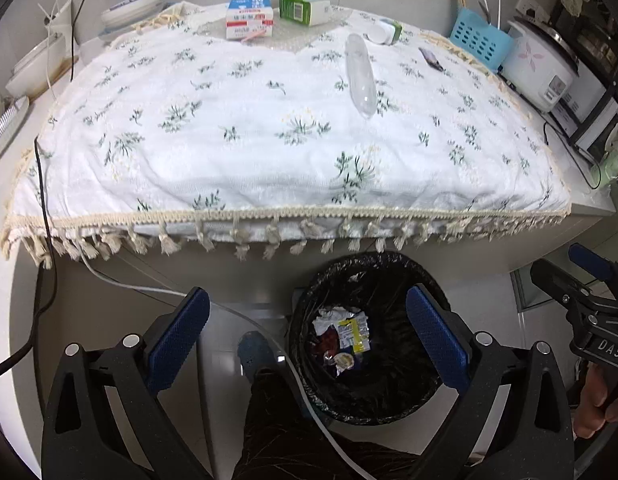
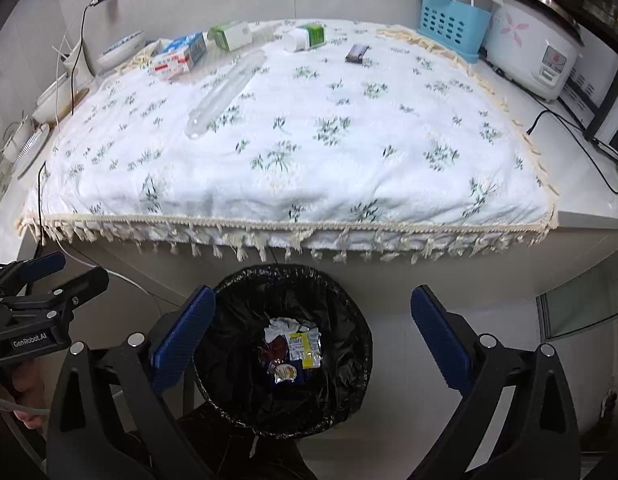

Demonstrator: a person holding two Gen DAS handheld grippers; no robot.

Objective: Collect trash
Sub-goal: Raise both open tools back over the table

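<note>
Both claws, right claw (image 2: pixel 309 334) and left claw (image 1: pixel 307 330), gape wide and empty, tilted steeply down over the bin (image 2: pixel 351 308). Wrappers (image 2: pixel 295 350) lie inside it; a clear bottle (image 2: pixel 225 94) lies on the desk (image 2: pixel 589 220).

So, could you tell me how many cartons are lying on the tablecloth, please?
3. A blue and white carton at the far left, a green carton just right of it, and a smaller green and white carton further right. None seems hidden.
</note>
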